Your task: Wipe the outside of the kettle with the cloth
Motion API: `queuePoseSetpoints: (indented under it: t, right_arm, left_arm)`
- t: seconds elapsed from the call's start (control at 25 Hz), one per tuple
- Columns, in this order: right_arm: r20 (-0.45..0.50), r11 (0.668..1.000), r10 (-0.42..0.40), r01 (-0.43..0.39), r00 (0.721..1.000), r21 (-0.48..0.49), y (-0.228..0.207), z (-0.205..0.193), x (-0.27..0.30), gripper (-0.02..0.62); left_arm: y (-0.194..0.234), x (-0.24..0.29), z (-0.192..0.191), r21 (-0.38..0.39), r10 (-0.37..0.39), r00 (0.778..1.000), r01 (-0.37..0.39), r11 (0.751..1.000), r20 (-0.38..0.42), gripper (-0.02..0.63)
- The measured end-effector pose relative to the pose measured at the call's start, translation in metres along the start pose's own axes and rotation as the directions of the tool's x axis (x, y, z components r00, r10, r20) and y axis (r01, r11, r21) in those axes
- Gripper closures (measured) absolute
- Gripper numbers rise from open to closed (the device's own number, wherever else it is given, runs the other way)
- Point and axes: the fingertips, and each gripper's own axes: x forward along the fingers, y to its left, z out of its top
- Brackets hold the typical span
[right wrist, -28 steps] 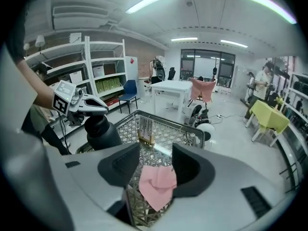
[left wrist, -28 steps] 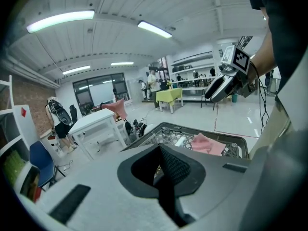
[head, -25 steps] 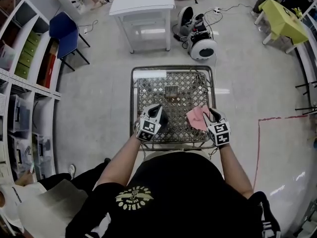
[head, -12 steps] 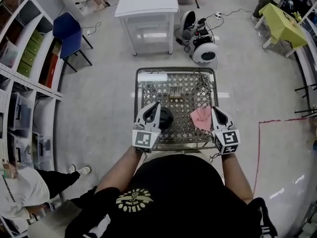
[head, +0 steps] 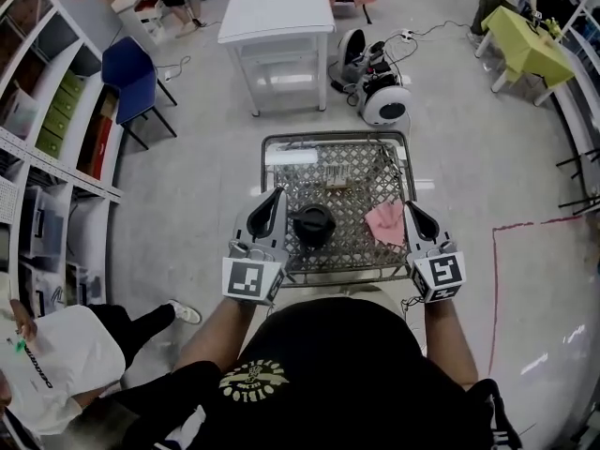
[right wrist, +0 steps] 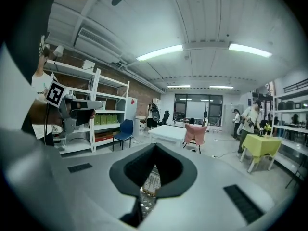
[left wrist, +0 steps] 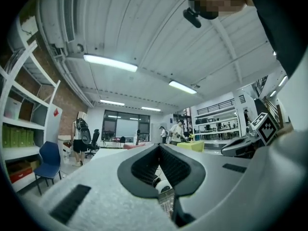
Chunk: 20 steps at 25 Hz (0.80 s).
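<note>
1. head view, layout: the black kettle (head: 313,223) stands upright near the middle of the wire mesh table (head: 281,141). the pink cloth (head: 385,223) lies crumpled on the mesh to its right, near it but not touching. the left gripper (head: 273,199) hangs just left of the kettle and the right gripper (head: 413,212) just right of the cloth. neither touches anything. this fits a cloth waiting to be taken up as well as one laid down after wiping.
2. head view, risks: i judge that a soft cloth on open mesh could snag or sag through a hole if pinched too deep. the kettle looks small and light, so a sideways rub with nothing steadying it could slide or tip it on the uneven wire.
3. head view, materials: the kettle is rounded, dark and smooth, probably slippery under hard pads. the cloth is thin, limp and folded on itself. the table is stiff lattice wire in a rectangular frame.
4. left gripper view: the left gripper (left wrist: 159,146) has its ribbed dark pads meeting at the tips with nothing between them, pointing out across the room.
5. right gripper view: the right gripper (right wrist: 155,147) is likewise closed and empty. only a sliver of mesh shows below its pads.
</note>
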Motion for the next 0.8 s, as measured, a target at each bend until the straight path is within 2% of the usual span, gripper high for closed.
queuePoseSetpoints:
  t: [0.12, 0.36, 0.8]
  right_arm:
    - [0.02, 1.0, -0.022, 0.022, 1.0, 0.007, 0.005, 0.005, -0.011, 0.584]
    - [0.029, 0.998, -0.058, 0.058, 0.998, 0.006, 0.012, 0.006, -0.028, 0.584]
    - [0.016, 0.999, -0.048, 0.048, 0.999, 0.005, 0.004, 0.005, -0.044, 0.584]
  left_arm:
    - [-0.004, -0.008, 0.008, 0.043, -0.023, 1.0, 0.022, 0.999, 0.017, 0.609]
    - [-0.009, -0.016, 0.008, 0.033, -0.067, 0.997, 0.066, 0.997, 0.026, 0.609]
    - [-0.015, -0.017, 0.005, 0.049, -0.04, 0.999, 0.038, 0.998, 0.027, 0.609]
